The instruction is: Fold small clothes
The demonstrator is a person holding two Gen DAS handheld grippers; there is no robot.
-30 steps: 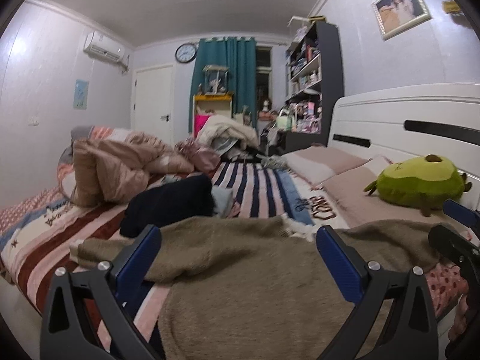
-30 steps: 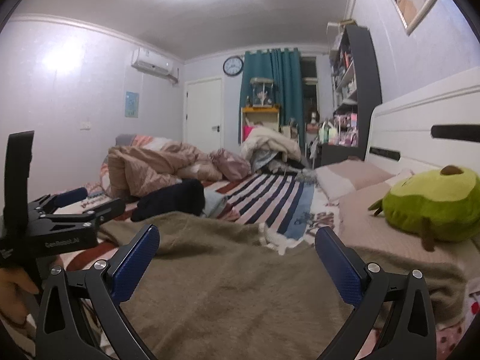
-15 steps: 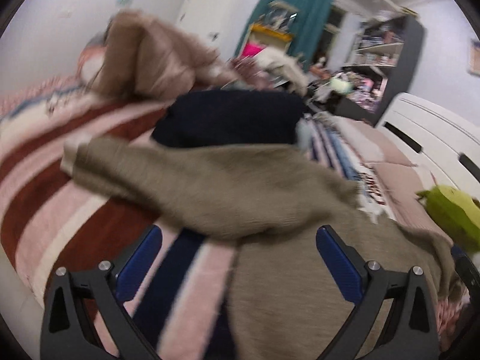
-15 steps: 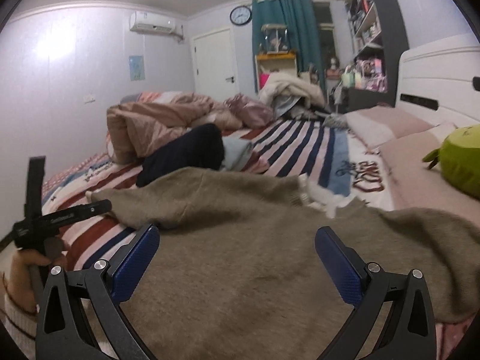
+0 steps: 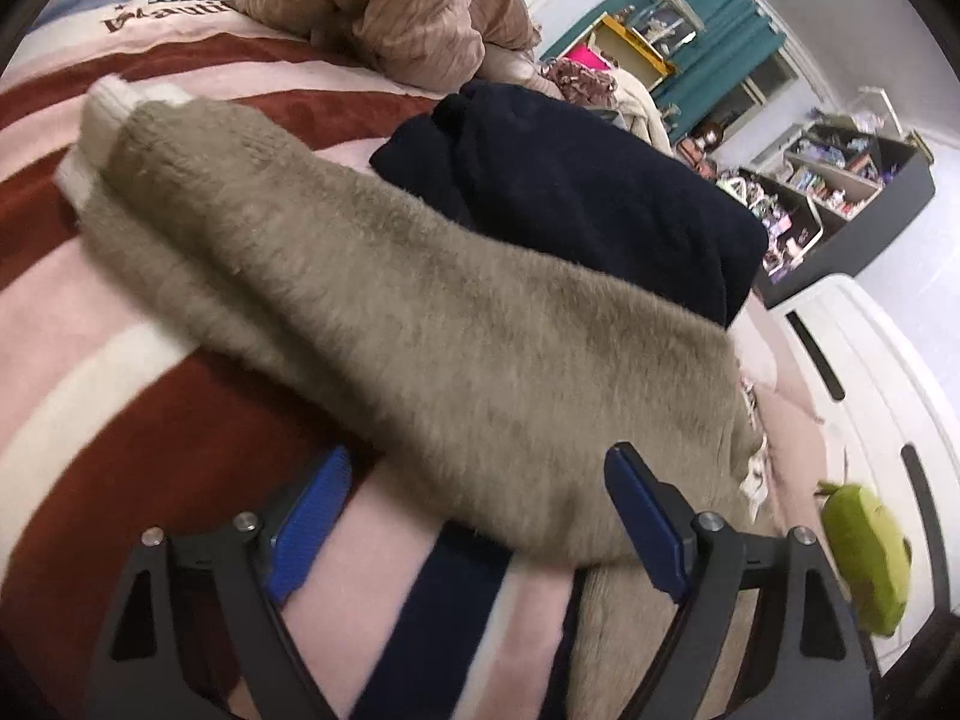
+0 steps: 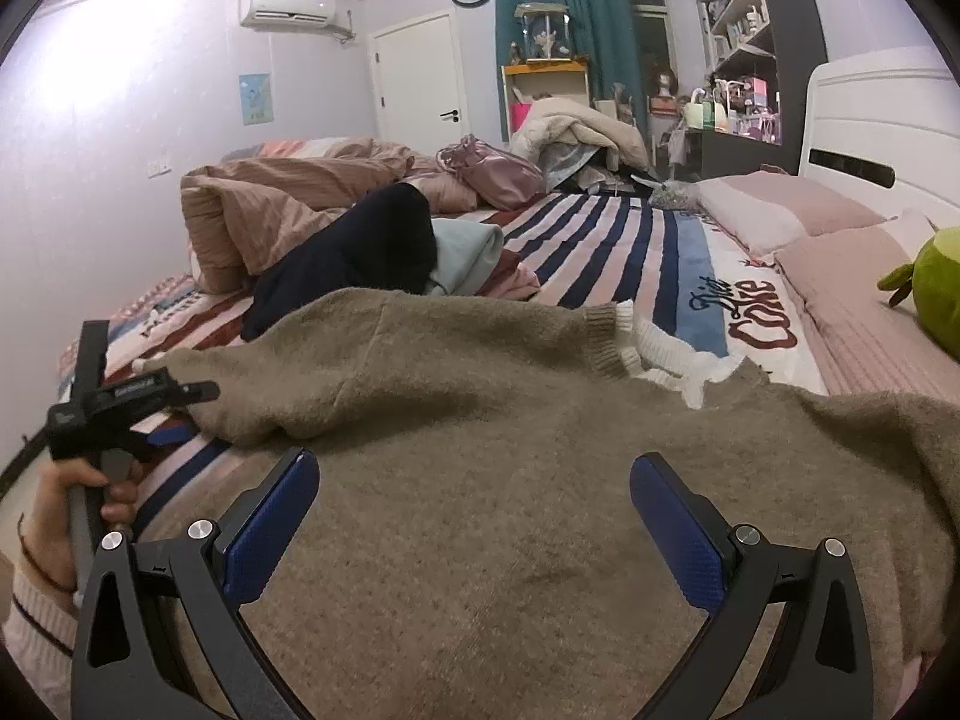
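A fuzzy brown sweater (image 6: 510,480) with white collar and cuffs lies spread on the striped bed. Its left sleeve (image 5: 336,276) runs up and left to a white cuff (image 5: 108,114). My left gripper (image 5: 480,516) is open, low over the bedcover beside the lower edge of the sleeve where it meets the body. It also shows at the left in the right wrist view (image 6: 120,414), held in a hand. My right gripper (image 6: 474,522) is open and empty above the sweater's body.
A dark navy garment (image 5: 570,192) lies just beyond the sleeve. A bunched pink quilt (image 6: 270,204) sits behind it. Pink pillows (image 6: 780,210), a green plush toy (image 6: 936,288) and the white headboard (image 6: 888,120) are at the right.
My left gripper has dropped and swung left and down toward the sleeve, now close above the bedcover. My right gripper has tilted down slightly over the sweater body. Both stay open.
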